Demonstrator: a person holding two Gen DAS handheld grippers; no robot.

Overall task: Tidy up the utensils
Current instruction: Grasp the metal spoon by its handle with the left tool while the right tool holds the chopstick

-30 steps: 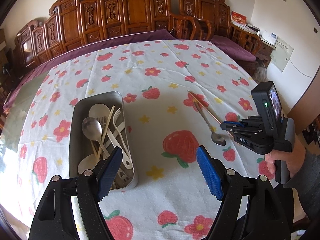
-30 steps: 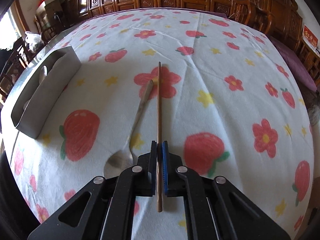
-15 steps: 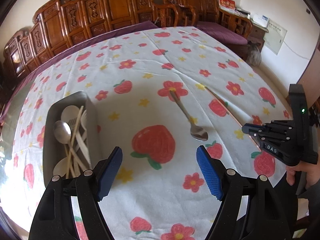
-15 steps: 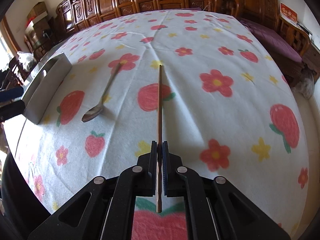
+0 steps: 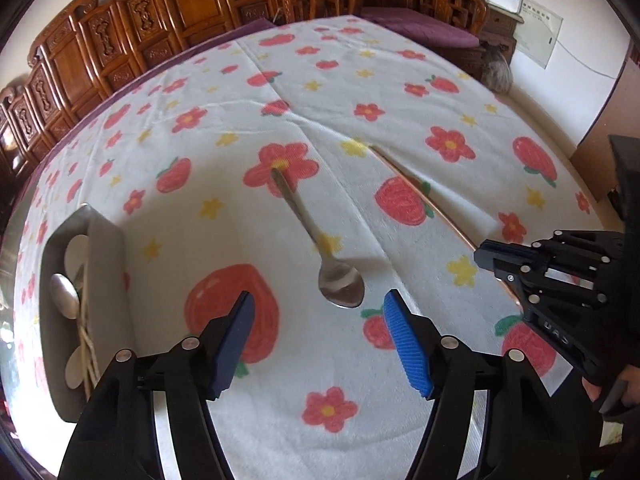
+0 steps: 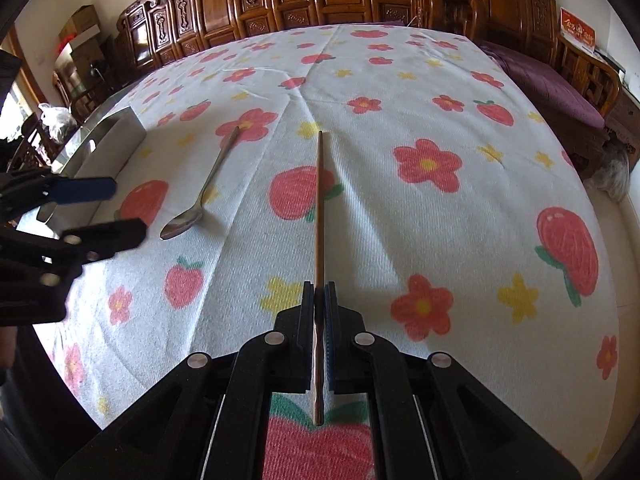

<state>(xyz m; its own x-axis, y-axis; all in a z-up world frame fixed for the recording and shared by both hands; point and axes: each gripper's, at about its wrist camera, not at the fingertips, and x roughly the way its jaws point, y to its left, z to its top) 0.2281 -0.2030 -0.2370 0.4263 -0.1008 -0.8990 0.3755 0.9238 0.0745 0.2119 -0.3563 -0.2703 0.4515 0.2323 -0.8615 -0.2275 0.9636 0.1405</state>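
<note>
Closer now, left gripper (image 5: 316,312), jaws apart, frames the spoon (image 5: 340,284); right gripper (image 6: 319,300) stays clamped on the chopstick (image 6: 319,216).

spoons on cloth – 1 (image 5: 320,240) | chopsticks – 1 (image 6: 319,208) | metal trays – 1 (image 5: 108,264)

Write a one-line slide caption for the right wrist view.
Right gripper shut on a slim brown wooden chopstick; a silver metal spoon lies on the strawberry-print tablecloth.
</note>
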